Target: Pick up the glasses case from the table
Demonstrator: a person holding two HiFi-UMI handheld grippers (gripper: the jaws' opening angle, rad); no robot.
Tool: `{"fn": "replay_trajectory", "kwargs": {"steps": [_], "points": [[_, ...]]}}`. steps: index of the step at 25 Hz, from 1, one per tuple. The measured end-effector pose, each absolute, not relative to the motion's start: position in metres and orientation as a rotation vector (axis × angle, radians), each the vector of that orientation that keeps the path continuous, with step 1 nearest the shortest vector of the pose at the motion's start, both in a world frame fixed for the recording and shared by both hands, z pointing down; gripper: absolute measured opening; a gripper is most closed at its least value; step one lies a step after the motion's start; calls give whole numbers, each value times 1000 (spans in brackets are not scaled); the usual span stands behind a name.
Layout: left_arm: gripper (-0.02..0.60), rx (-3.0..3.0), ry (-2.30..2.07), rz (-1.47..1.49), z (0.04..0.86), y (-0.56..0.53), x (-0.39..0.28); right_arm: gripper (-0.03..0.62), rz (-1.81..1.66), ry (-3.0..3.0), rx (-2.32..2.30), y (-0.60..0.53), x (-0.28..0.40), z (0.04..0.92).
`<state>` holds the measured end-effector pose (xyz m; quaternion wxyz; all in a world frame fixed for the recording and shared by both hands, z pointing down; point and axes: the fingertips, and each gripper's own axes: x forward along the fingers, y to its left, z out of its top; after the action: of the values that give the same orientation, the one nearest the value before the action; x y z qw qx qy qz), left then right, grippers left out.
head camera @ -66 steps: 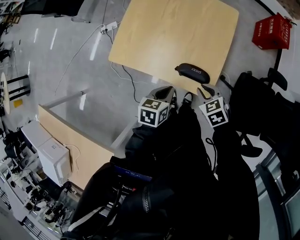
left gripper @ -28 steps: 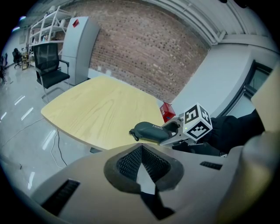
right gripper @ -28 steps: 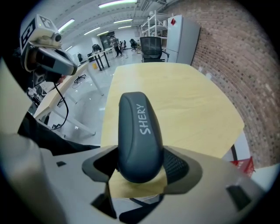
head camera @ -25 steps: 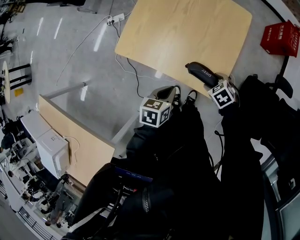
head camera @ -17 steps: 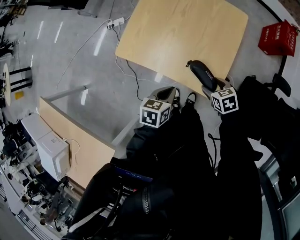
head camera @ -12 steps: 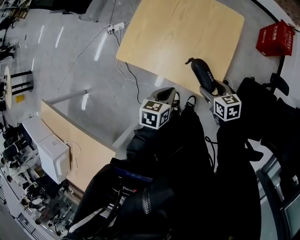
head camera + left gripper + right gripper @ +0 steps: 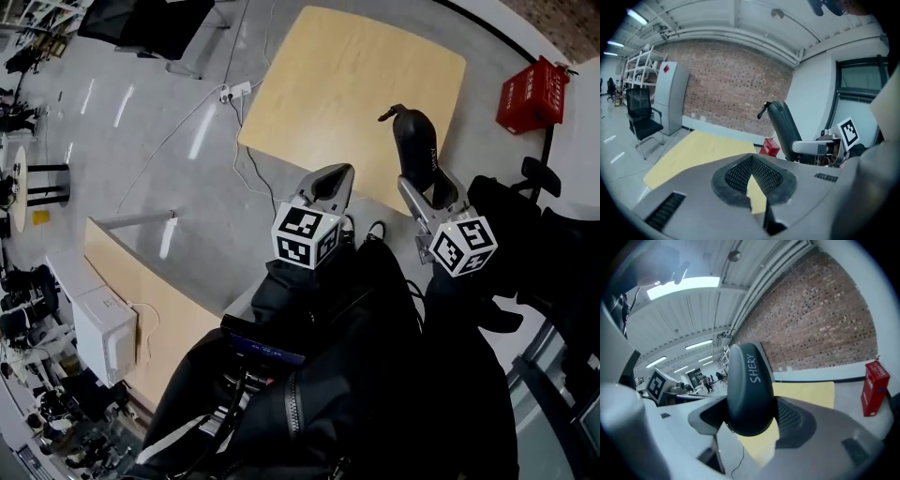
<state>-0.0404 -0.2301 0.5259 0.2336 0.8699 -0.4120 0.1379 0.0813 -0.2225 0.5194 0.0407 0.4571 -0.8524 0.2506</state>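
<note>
I read the right gripper (image 7: 751,422) as clamped on the glasses case (image 7: 749,389): both pads press the sides of its near end, and the printed face is turned toward the camera. The case's long axis runs straight out from the jaws, away from me and tilted upward. It hangs over the near edge of the table (image 7: 347,84), and I judge it clear of the tabletop. The left gripper (image 7: 328,183) hovers off that same near edge, to the left of the case and well apart from it, with its pads together on nothing. The right gripper alone carries the load.
</note>
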Motion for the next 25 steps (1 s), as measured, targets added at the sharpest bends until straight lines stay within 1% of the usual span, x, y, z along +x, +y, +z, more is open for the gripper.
{"fn": "replay_trajectory", "kwargs": {"steps": [7, 11, 25], "points": [[-1, 2645, -1248, 146, 417, -238, -30, 318, 538, -2752, 1559, -210, 91, 420], [-2, 2732, -1268, 54, 372, -229, -24, 318, 386, -2797, 1620, -199, 93, 377], [-2, 2834, -1358, -100, 311, -213, -24, 318, 62, -2826, 1785, -176, 101, 311]]}}
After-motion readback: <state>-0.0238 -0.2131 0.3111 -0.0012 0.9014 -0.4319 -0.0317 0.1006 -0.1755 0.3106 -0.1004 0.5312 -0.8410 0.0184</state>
